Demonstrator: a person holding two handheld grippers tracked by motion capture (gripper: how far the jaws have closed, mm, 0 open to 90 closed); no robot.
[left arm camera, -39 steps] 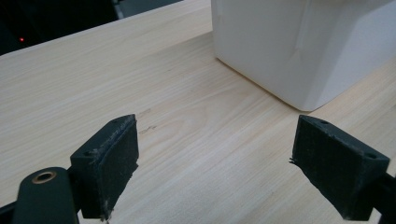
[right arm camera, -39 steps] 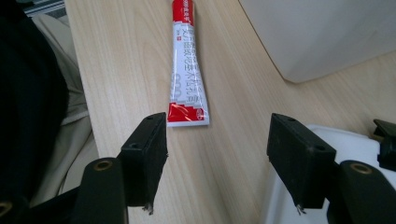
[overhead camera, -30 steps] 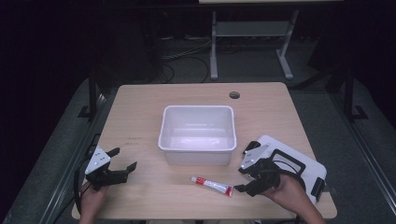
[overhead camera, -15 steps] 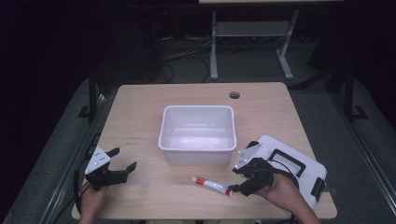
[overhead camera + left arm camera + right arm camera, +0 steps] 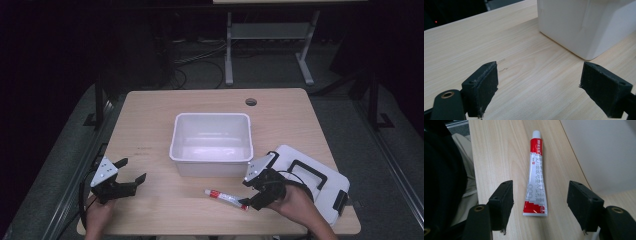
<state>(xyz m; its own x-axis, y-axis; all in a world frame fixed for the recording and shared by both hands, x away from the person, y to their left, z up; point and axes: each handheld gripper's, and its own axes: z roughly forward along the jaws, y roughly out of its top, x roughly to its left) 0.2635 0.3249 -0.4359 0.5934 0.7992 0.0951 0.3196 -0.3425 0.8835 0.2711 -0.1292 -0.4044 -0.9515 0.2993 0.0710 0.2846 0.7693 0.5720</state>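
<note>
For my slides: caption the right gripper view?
Open right gripper straddles the flat end of a red-and-white tube lying on the table.

My right gripper (image 5: 248,200) now sits further left along the counter's (image 5: 150,125) near edge than a second ago, closing in on the red-and-white tube (image 5: 226,198). Earlier it hung a little way off the tube's crimped end, over by the white lid (image 5: 320,182); now its open jaws straddle that crimped end, one either side, with daylight between pads and tube. My hand (image 5: 295,202) comes along with it, so it lies lower and nearer the tube, uncovering more of the lid.
</note>
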